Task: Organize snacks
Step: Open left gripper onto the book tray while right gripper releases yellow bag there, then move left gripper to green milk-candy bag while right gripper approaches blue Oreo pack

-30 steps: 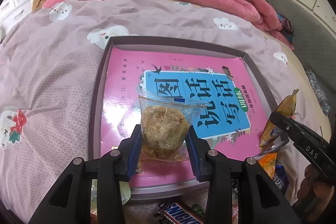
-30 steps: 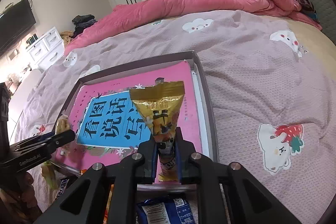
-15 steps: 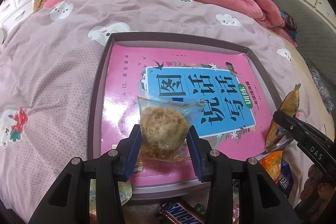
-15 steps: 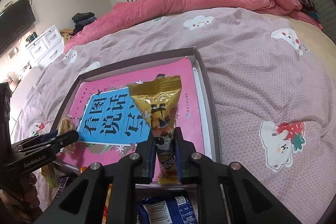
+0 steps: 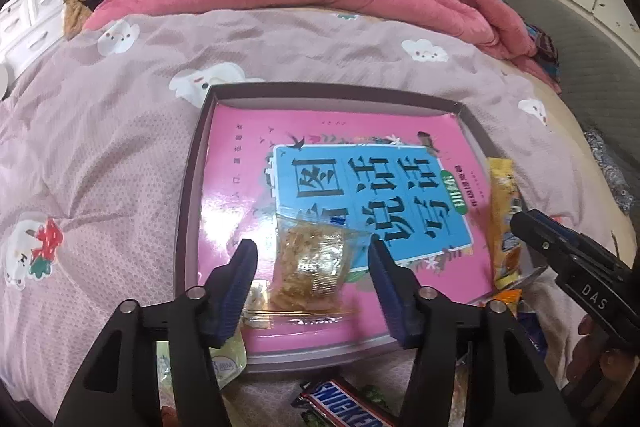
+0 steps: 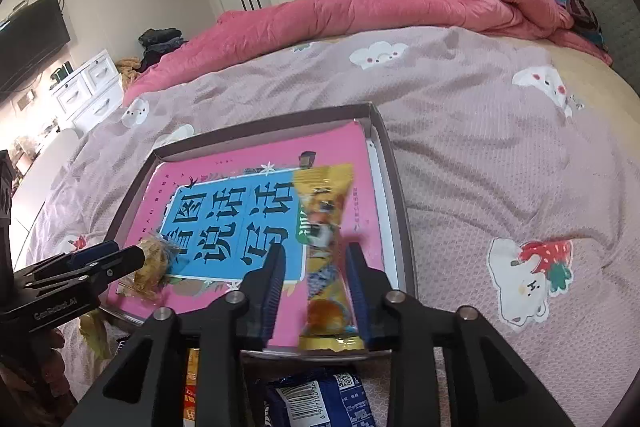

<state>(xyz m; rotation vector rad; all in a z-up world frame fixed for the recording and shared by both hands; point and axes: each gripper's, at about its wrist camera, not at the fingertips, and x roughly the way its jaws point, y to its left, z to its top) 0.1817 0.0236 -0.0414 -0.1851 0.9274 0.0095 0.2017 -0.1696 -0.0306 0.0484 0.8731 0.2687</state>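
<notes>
Just dropped the clear-wrapped pastry (image 5: 310, 265) and yellow snack packet (image 6: 326, 259) into the tray (image 5: 192, 187), left gripper (image 5: 312, 267) and right gripper (image 6: 316, 279) both released, jaws just opening, so next I grab from the bed pile.

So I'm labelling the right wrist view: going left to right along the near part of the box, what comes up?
Left claw → clear-wrapped cake → blue title panel → yellow snack packet → box's right wall → strawberry bunny print.
</notes>
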